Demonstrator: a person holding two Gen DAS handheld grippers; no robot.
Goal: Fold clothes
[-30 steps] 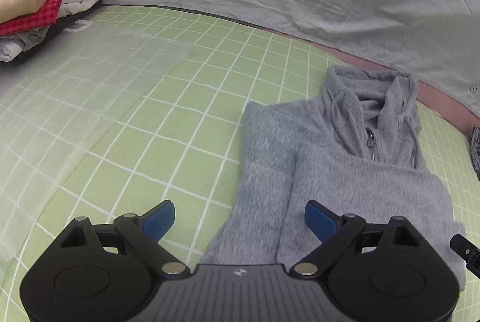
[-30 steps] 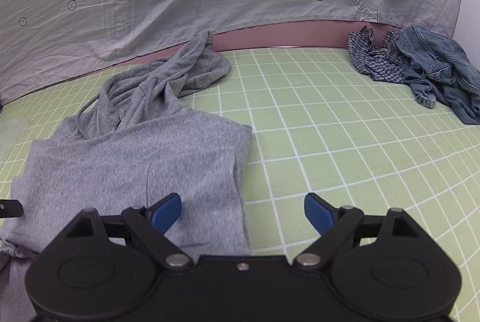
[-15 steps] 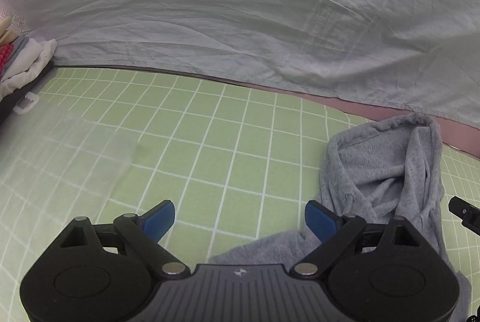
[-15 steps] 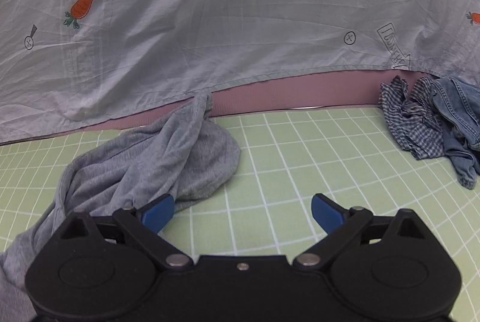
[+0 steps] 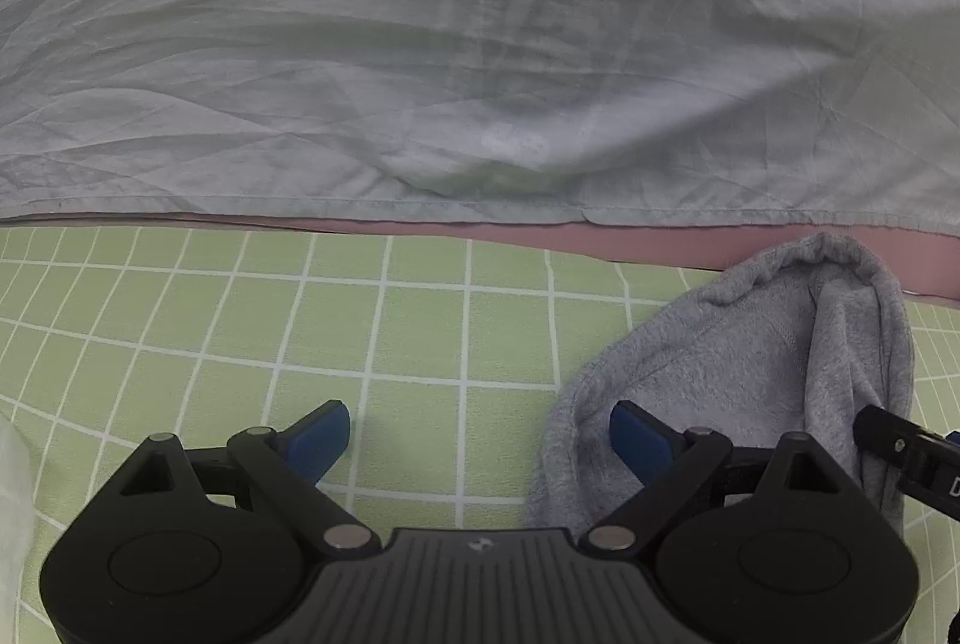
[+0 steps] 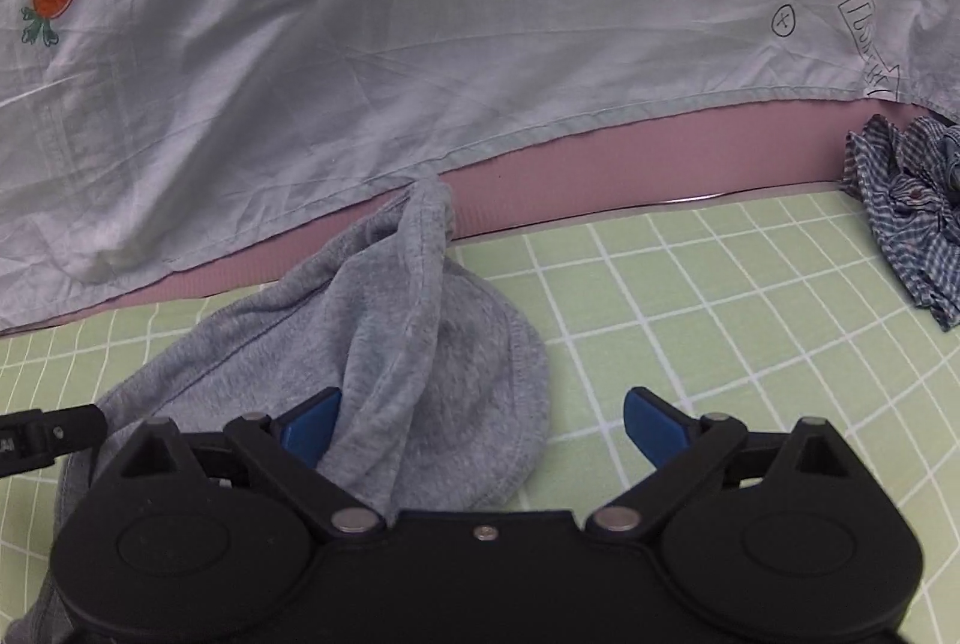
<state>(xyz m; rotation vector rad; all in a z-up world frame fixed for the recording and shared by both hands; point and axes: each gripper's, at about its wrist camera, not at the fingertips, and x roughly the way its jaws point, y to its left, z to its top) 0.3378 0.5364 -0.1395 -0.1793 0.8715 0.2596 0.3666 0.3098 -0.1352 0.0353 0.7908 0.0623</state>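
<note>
the grey hoodie lies on the green gridded worktop, its hood bunched at the far end against the pink edge and the pale sheet hanging behind it; the garment's long axis seems to run from that hood back under the tools. the left tongs sit low and level with their pads spread wide and gripping nothing, the hood just off their right pad, so the cloth lies to their right. the right tongs are likewise spread and empty, the hood's twisted ridge just inside their left pad. both tools flank the hood about equally, so the next grasp probably takes its two sides. a checked cloth lies well apart, far right.
</note>
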